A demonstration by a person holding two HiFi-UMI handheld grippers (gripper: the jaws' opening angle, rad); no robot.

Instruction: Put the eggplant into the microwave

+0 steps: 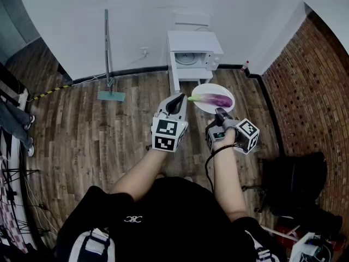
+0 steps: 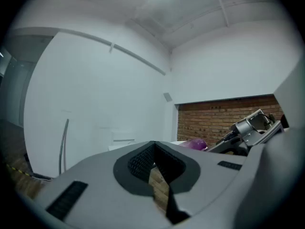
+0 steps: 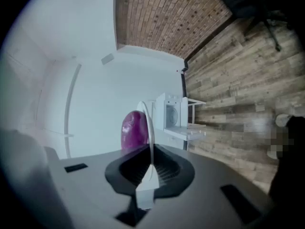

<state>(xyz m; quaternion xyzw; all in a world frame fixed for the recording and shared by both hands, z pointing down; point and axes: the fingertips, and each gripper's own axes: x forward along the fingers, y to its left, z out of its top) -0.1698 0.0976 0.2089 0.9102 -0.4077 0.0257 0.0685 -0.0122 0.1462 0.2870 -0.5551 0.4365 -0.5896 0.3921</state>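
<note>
While the person stood facing the far wall, the head view showed the right gripper [image 1: 219, 113] clamped on the near rim of a white plate [image 1: 207, 89]. The eggplant [image 1: 215, 99] lay across the plate, green stem to the left. The left gripper [image 1: 175, 103] hung just left of the plate, touching nothing. Farther off, against the wall, the microwave [image 1: 191, 58] sat on a white stand [image 1: 173, 81]. Its front looked open, though I could not be sure.

From the left gripper view, that gripper's jaws were pinched together with nothing between them. A purple end of the eggplant [image 2: 194, 143] and the right gripper [image 2: 248, 128] showed off to the right.

From the right gripper view, the plate [image 3: 151, 123] ran edge-on into the closed jaws. The eggplant [image 3: 133, 130] rested on it beyond the pads, with the microwave [image 3: 174, 112] farther away.

The eggplant looked light, smooth-skinned and rounded, so I judged it liable to roll or slide if the plate tipped. Carrying it on the plate, kept level, seemed sound. Taken directly, the thick middle would be the place to grip.
</note>
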